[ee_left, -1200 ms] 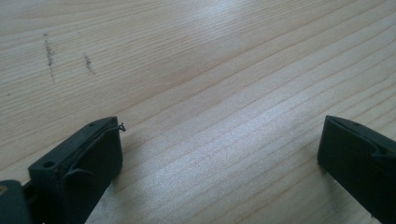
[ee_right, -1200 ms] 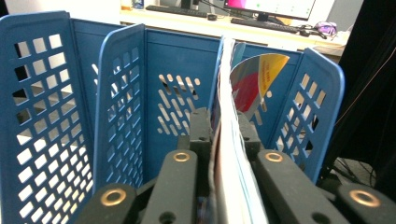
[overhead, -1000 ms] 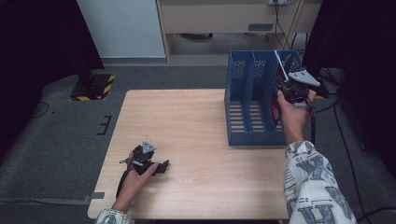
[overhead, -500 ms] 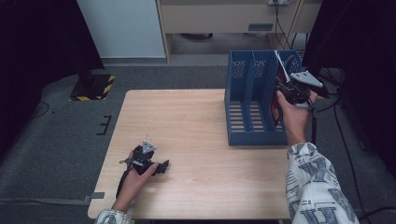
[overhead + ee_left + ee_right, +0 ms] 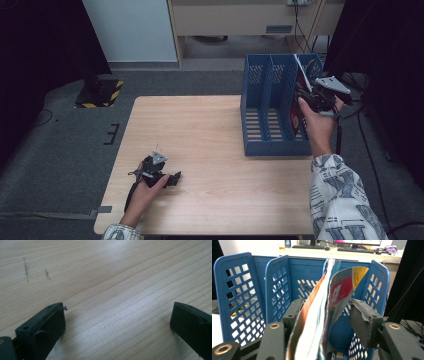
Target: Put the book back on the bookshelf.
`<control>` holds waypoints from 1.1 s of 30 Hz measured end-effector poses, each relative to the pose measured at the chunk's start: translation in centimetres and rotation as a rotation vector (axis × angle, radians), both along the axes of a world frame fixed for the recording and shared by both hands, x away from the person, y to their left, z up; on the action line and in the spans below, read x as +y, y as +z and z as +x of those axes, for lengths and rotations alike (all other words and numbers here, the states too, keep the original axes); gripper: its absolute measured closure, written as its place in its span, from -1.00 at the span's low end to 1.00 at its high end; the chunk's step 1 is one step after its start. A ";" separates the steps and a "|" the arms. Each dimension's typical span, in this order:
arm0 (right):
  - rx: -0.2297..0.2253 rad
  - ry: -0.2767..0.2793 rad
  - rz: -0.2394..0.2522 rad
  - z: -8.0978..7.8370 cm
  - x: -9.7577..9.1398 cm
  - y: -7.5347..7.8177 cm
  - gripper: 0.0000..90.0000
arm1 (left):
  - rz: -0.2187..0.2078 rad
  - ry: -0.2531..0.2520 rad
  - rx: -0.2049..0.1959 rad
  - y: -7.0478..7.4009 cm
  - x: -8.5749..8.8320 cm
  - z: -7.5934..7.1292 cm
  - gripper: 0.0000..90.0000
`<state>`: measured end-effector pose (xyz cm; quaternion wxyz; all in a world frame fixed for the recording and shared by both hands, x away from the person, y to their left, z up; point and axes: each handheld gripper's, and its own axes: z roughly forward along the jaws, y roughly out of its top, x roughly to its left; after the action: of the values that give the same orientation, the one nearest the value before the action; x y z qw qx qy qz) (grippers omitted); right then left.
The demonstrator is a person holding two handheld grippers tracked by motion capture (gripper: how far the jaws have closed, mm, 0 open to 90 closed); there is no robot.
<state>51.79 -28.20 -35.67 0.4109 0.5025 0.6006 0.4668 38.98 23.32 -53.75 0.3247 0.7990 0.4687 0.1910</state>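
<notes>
A blue three-slot file rack [image 5: 265, 100] [image 5: 239, 295] stands at the table's right side. A magazine [image 5: 296, 117] [image 5: 319, 315] with a red and yellow cover stands upright in its rightmost slot. My right gripper [image 5: 307, 97] [image 5: 327, 307] reaches into that slot from above, and its jaws have just been opening. The magazine is still between them, and the right pad stands clear of the cover. My left gripper [image 5: 172, 179] [image 5: 117, 322] lies low on the table [image 5: 112, 277] near the front left, open with only bare wood between its jaws.
The wooden table [image 5: 200, 130] lies bare between the two hands. The rack's two left slots [image 5: 279, 290] hold nothing that I can see. Dark floor surrounds the table, with a cabinet [image 5: 130, 30] and a desk [image 5: 240, 20] beyond the far edge.
</notes>
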 end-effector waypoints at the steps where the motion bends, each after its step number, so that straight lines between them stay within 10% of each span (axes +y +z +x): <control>1: 0.001 -0.003 0.002 -0.1 0.0 0.0 -0.02 | 0.000 0.000 0.000 0.0 0.0 0.0 -1.00; 33: 0.059 0.057 -0.007 -1.8 0.0 -0.7 -0.85 | 0.000 0.000 0.000 0.0 0.0 0.0 -1.00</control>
<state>50.03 -28.19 -36.41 0.3812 0.4973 0.6282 0.4613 38.98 23.32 -53.75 0.3247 0.7991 0.4686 0.1909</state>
